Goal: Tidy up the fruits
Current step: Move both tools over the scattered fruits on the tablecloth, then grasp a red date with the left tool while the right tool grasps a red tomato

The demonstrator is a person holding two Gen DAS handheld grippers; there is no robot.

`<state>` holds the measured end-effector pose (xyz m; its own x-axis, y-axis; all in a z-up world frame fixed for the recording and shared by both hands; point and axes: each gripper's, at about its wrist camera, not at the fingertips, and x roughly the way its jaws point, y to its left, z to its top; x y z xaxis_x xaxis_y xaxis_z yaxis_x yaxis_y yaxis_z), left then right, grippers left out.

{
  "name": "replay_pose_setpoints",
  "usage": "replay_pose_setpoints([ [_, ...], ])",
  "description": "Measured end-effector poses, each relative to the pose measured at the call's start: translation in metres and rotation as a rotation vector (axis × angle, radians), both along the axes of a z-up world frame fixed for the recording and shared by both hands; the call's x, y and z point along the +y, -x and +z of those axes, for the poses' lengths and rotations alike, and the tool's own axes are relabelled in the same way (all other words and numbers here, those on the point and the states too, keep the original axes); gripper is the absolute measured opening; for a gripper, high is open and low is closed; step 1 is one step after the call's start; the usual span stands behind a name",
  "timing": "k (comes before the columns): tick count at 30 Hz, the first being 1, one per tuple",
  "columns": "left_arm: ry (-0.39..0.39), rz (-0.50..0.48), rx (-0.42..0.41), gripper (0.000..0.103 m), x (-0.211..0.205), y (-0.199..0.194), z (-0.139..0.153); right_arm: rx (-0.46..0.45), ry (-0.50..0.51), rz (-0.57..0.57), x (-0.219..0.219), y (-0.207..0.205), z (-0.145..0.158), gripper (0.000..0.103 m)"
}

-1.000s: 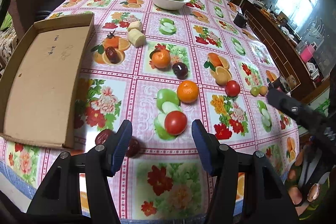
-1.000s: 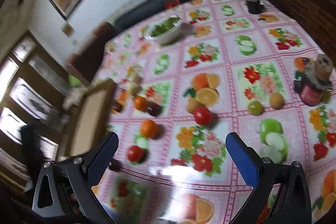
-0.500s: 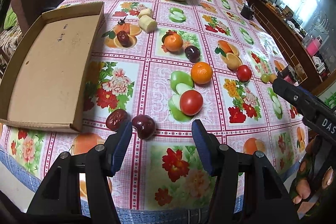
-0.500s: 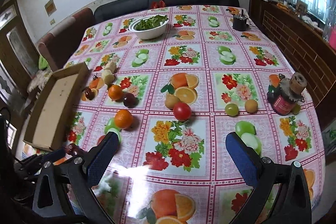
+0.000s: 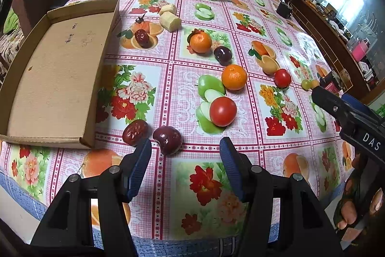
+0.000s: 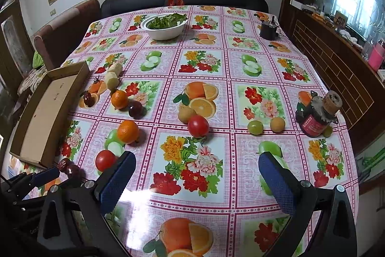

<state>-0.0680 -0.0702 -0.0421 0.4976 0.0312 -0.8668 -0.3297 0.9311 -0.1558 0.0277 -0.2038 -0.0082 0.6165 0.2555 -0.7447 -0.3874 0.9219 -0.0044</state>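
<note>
Loose fruit lies on the patterned tablecloth. My left gripper [image 5: 185, 151] is open and empty; a dark red plum [image 5: 167, 140] lies just ahead between its fingers and a red date [image 5: 134, 135] sits by the left finger. Beyond are a tomato [image 5: 222, 111], two oranges [image 5: 234, 77] [image 5: 200, 42], a dark plum [image 5: 223, 55] and another date [image 5: 141, 35]. The empty cardboard tray [image 5: 55, 74] lies at left. My right gripper [image 6: 196, 174] is open and empty above the table; a tomato [image 6: 198, 125], a green grape [image 6: 255, 127] and a yellow fruit [image 6: 277, 124] lie ahead.
A white bowl of greens [image 6: 164, 26] stands at the far end. A dark jar with a cork [image 6: 316, 117] stands at the right edge, a small black pot [image 6: 268, 30] farther back. Two pale root pieces [image 5: 169, 17] lie near the tray. Sofa and chairs surround the table.
My left gripper has pulled back and tilted, so the plum and date now lie ahead of its fingers. The right gripper swung from a blurred leftward view to face the table squarely.
</note>
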Motion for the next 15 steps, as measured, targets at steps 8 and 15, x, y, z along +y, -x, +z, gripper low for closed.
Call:
replay_pose_setpoints([
  [8, 0.007, 0.004, 0.005, 0.058, 0.0038, 0.0016, -0.0024, -0.008, 0.012, 0.0, 0.0026, 0.0012, 0.0006, 0.103],
  [15, 0.017, 0.003, 0.014, 0.058, 0.0069, 0.0012, -0.0048, -0.003, 0.016, 0.003, 0.0037, 0.0001, -0.001, 0.103],
])
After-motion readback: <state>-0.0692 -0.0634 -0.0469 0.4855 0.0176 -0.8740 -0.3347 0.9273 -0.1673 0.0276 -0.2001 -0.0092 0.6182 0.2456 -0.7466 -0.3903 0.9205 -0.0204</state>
